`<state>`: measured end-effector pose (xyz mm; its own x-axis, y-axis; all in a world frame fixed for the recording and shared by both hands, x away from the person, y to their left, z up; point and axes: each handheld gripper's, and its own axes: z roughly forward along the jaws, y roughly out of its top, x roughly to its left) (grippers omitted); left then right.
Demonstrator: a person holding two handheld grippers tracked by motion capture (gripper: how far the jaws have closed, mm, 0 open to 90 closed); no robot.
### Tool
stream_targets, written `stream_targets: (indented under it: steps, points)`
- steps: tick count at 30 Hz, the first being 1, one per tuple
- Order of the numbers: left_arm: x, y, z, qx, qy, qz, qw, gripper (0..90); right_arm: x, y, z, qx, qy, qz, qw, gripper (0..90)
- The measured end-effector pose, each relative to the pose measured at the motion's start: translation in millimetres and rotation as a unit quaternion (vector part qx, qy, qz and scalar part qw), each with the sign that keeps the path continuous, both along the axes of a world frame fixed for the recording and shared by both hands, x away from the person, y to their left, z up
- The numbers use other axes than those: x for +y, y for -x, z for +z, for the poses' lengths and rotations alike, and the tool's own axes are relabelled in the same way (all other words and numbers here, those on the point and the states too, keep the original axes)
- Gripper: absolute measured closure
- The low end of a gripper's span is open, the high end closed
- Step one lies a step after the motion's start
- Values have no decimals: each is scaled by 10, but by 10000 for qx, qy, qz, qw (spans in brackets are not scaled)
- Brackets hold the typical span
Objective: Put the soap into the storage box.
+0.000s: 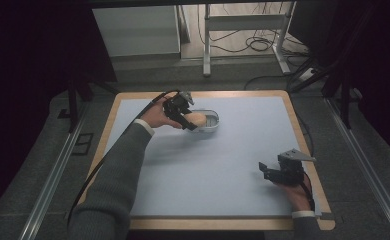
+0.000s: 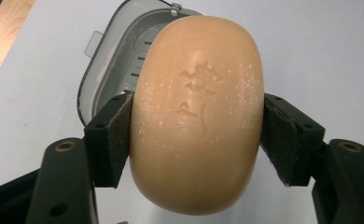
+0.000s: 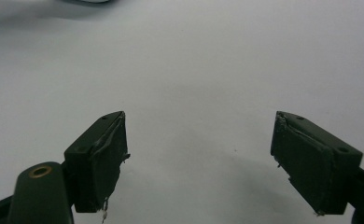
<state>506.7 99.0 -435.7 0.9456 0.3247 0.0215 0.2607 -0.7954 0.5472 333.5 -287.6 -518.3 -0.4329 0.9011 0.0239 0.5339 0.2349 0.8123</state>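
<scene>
the left gripper (image 1: 189, 121) sits at the far middle of the desk (image 1: 243, 165), its jaws clamped on a tan, oval bar of soap (image 2: 196, 116). in the left gripper view the 2 black pads press against the soap's long sides, 1 on each side, and the bar bulges out past them above and below. a stamped mark shows on its upper face, along with pale powdery specks.

the soap hangs over the near end of a grey soap dish (image 2: 109, 70), which lies on the pale blue desk surface. the dish has a ribbed inner floor and a small tab on its rim. from the high view the soap (image 1: 197, 118) covers the dish's (image 1: 212, 121) left part; whether it touches the dish floor cannot be told.

the right gripper (image 1: 272, 171) rests near the front right corner of the desk, well apart from the dish. its jaws stand wide open with nothing between them, just bare desk (image 3: 199, 93) ahead.
</scene>
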Motion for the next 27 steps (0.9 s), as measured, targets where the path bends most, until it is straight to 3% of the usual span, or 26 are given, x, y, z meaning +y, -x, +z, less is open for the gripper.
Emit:
stream_targets:
  steps: [11, 27]
  points:
    - [-183, -225, -138, 157, -106, -8, 9998, 317, -5, 3, 8, -16, -10, -23, 10000, 185]
    - [-248, -281, -247, 154, -203, 34, 9997, 314, -14, 5, 3, -21, 7, -28, 10000, 185]
